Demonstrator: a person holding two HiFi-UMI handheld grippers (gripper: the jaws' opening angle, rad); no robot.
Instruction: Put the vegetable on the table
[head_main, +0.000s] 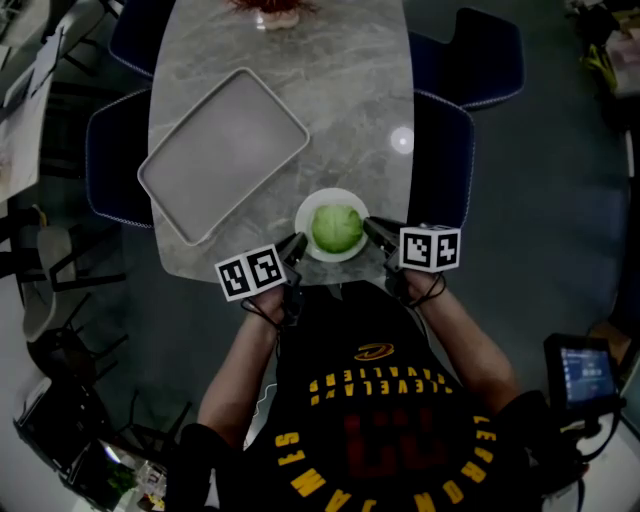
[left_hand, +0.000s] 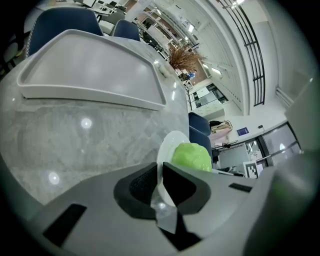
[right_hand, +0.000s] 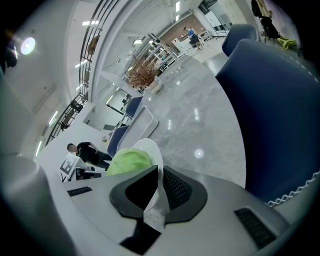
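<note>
The vegetable (head_main: 336, 228) is a round, pale green head, cabbage-like, with a smooth, slightly glossy surface. It fills most of a small white plate (head_main: 305, 212). It sits in the plate's middle, with only a thin ring of bare rim showing around it.

The plate is over the near edge of the grey marbled table (head_main: 350, 100), directly in front of the person. The views do not show whether its base touches the tabletop or hangs just above it.

The 2 grippers meet the plate from opposite sides. The left gripper (head_main: 298, 243) has its jaws pressed together on the plate's left rim. In the left gripper view the thin white edge runs straight between the 2 dark pads, with the green head just beyond them. The right gripper (head_main: 372, 230) is clamped the same way on the right rim. In its own view the rim passes between the ribbed pads and the vegetable bulges up to the left of them. Neither gripper touches the vegetable itself.

A large, empty rectangular grey tray (head_main: 222, 150) lies at an angle on the table, to the left of the plate and apart from it. Dark blue chairs (head_main: 465, 60) stand along both long sides of the table.
</note>
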